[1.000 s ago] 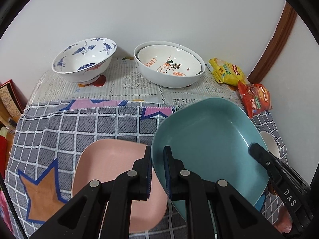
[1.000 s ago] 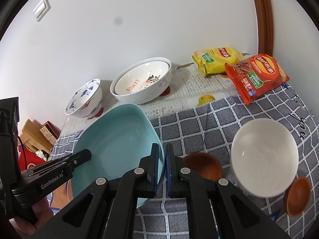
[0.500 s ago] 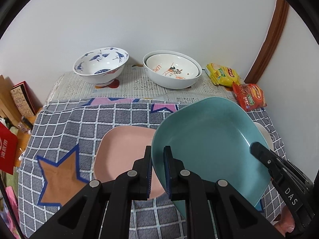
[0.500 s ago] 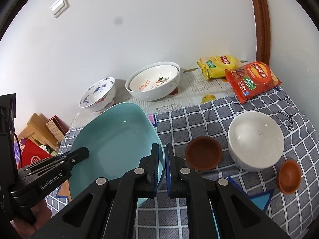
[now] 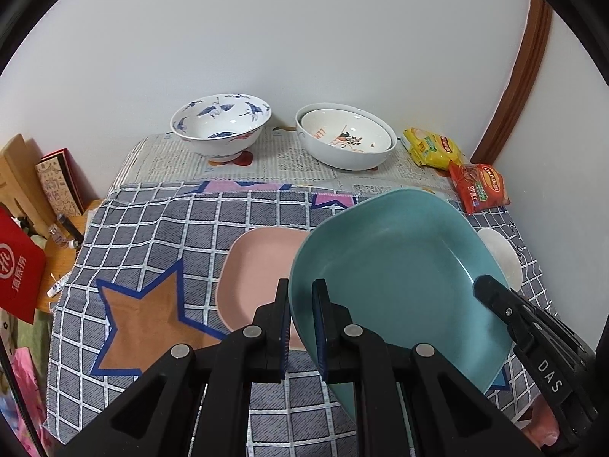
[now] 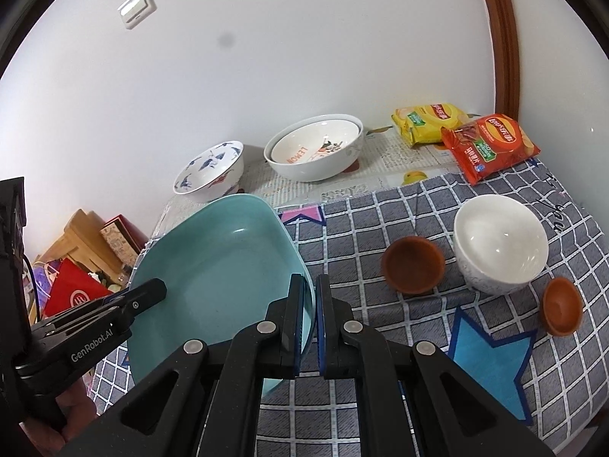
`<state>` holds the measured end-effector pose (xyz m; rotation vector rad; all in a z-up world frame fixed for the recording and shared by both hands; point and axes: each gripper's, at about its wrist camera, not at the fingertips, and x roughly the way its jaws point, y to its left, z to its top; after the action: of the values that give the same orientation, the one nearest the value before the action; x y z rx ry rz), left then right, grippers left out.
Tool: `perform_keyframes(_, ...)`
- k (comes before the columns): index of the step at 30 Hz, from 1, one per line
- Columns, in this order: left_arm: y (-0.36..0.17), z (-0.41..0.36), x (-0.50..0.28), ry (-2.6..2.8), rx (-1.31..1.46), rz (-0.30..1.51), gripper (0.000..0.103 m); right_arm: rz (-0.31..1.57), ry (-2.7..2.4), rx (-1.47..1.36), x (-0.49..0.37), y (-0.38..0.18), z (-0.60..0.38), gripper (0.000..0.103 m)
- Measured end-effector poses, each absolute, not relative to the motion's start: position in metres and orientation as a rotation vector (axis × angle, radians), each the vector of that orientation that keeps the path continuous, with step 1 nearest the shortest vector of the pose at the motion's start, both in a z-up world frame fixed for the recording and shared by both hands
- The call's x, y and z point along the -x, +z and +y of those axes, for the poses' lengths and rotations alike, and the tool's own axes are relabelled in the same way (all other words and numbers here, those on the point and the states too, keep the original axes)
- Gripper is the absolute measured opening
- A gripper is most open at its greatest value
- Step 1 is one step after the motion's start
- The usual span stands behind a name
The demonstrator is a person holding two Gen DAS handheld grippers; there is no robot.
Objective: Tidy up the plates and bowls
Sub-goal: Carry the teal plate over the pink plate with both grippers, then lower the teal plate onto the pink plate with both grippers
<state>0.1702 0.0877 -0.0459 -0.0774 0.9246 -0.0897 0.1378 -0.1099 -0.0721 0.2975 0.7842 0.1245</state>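
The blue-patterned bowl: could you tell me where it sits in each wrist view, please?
Left wrist view: the blue-patterned bowl stands top centre-left, by the wall.
Right wrist view: the same bowl is left of centre, behind the teal plate.
Shared landmark: the lemon-print bowl, immediately to its right in both.

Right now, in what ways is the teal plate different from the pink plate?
The teal plate is lifted and tilted, with the left gripper and the right gripper each shut on one of its edges; the pink plate lies flat on the checked cloth, held by nothing. The teal one looks bigger and deeper, the pink one shallower. Both are plain, rounded squares and empty.
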Motion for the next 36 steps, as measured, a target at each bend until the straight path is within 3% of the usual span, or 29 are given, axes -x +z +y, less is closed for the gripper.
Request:
perform_keyframes(15,-0.063,0.117,-0.181,-0.056,0.120,0.947,0.011,0.794,0.156,-0.265,-0.156,-0.077,-0.080,0.006)
perform_keyframes(36,-0.118,0.142,-0.229,-0.027,0.147,1.018,0.011,0.866,0.162,-0.216,-0.204,-0.126,-0.049,0.006)
